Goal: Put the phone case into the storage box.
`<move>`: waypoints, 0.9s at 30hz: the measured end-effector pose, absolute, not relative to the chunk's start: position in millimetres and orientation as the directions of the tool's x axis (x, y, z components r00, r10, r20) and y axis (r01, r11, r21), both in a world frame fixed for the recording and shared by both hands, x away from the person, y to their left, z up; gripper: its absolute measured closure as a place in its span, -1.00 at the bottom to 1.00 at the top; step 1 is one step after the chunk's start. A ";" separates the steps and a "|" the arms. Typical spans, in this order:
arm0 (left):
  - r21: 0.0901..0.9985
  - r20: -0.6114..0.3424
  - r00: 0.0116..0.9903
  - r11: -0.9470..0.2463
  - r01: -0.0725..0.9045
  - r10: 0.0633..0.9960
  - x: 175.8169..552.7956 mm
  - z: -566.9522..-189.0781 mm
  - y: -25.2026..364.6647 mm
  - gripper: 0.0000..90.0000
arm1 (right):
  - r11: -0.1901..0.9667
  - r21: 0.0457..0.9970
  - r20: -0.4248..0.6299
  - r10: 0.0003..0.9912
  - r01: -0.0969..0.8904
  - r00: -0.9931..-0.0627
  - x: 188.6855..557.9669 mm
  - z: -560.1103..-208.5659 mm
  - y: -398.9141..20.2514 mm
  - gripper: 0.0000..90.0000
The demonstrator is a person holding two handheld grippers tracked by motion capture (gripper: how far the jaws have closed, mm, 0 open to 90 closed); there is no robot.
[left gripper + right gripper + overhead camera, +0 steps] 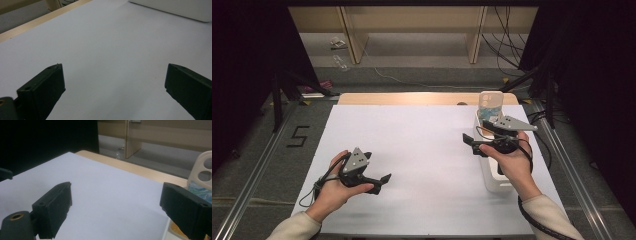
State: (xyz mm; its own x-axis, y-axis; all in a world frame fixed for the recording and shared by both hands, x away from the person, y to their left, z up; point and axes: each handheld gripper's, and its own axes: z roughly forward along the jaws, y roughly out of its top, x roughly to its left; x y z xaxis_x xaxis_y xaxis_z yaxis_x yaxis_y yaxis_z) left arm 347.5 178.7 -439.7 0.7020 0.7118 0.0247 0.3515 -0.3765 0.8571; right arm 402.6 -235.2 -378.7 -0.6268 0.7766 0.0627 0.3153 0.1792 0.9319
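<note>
My left gripper (pixel 381 183) hovers low over the white sheet (pixel 422 150) at the front left, held in a hand. In the left gripper view it (pixel 115 75) stands open with bare sheet between the jaws. My right gripper (pixel 471 143) is at the right side, just left of a white bin (pixel 495 182). In its own view the right gripper (pixel 116 195) is also open and holds nothing. A pale item with round holes and a blue pattern (pixel 490 106) stands at the bin's far end, and it (pixel 203 173) rises behind the right-hand jaw.
The white bin's side (pixel 175 7) lies ahead of the left gripper. A wooden table edge (pixel 427 98) runs along the far side of the sheet. Beyond it are grey floor, shelving legs and cables. Dark curtains hang on both sides.
</note>
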 end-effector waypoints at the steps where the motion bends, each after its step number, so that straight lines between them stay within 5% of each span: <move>1: 0.857 0.025 0.702 -0.376 0.351 0.712 347.4 -439.6 178.6 -0.95 | 0.180 0.933 0.063 0.773 0.313 -0.631 400.1 -378.1 -234.8 -0.74; 27: 0.858 0.024 0.703 -0.376 0.351 0.711 347.5 -439.7 179.2 -0.95 | 0.198 0.938 0.061 0.714 0.285 -0.697 355.1 -396.2 -242.6 -0.72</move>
State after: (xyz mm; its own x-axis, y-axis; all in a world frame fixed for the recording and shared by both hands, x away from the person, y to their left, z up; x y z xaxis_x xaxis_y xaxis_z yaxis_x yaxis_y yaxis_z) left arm 347.5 179.2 -439.7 0.7030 0.7107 0.0241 0.3507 -0.3760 0.8577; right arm 355.1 -242.6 -396.2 -0.6971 0.7143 0.0614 0.2854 0.1980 0.9377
